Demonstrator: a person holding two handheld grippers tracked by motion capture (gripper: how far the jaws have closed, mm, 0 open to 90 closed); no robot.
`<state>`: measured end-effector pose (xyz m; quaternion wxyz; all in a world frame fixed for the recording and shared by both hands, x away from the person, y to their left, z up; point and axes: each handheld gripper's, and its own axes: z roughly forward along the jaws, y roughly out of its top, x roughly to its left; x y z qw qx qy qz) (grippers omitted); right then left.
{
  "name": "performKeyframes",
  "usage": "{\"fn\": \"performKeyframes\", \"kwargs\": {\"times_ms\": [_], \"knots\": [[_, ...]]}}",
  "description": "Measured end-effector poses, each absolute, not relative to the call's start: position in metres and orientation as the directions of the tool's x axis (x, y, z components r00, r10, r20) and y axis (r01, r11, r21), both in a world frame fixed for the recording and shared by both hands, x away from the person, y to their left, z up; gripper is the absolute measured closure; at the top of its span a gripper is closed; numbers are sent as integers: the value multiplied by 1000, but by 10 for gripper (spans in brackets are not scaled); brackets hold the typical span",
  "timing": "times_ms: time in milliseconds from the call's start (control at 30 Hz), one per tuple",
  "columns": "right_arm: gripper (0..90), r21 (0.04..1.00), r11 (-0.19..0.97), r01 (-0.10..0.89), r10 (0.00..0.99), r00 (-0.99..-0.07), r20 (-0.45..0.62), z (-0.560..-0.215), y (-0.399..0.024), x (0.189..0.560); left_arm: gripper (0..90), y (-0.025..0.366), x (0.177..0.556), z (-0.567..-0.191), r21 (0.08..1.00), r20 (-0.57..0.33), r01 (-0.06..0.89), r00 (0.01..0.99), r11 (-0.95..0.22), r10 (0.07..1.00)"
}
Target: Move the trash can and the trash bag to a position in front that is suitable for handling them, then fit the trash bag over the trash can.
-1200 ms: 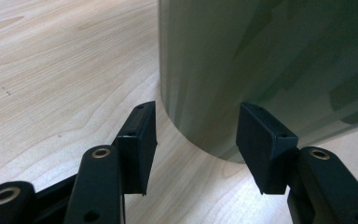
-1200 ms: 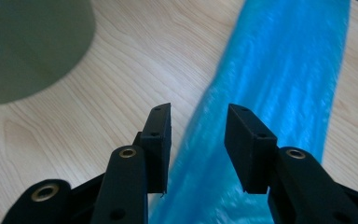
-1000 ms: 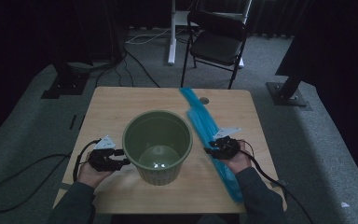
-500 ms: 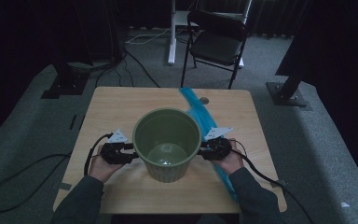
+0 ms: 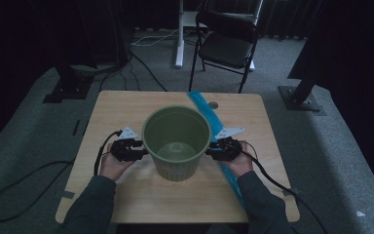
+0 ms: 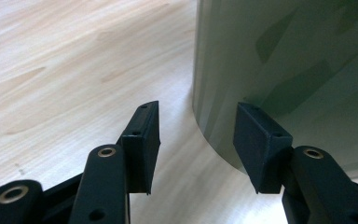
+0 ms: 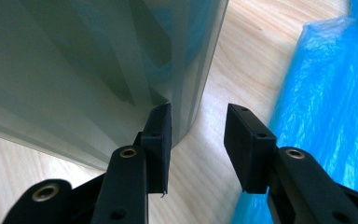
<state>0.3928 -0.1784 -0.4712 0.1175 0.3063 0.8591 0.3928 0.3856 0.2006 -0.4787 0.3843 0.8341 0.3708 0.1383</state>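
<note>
smooth round green plastic bin point(image 5: 176, 141) on pale woodgrain table point(image 5: 126, 105), crinkly blue bag point(image 7: 321, 107) beside; both tools spread, left tool point(image 6: 196, 140) just closing.

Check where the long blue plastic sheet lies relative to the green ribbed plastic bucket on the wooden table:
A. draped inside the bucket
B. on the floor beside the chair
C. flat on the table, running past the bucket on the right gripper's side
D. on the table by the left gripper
C: the long blue plastic sheet lies flat on the wooden table, running diagonally past the green ribbed plastic bucket beside the right gripper.
</note>
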Motion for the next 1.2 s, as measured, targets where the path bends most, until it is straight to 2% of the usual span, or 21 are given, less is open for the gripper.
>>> {"fn": "performKeyframes", "kwargs": {"times_ms": [200, 333, 533, 1200], "knots": [[598, 748, 491, 447, 624, -780, 56, -473, -175, 400, 505, 205, 395, -480, 750, -61, 518, 672, -410, 738], [584, 741, 505, 442, 629, -776, 35, -473, -177, 402, 497, 207, 395, -483, 743, -39, 511, 678, -432, 734], [577, 737, 508, 445, 646, -763, 16, -472, -185, 399, 494, 217, 393, -483, 751, -58, 523, 661, -403, 748], [446, 689, 514, 510, 724, -689, -29, -478, -209, 406, 477, 222, 394, -485, 753, -61, 529, 648, -391, 759]]}}
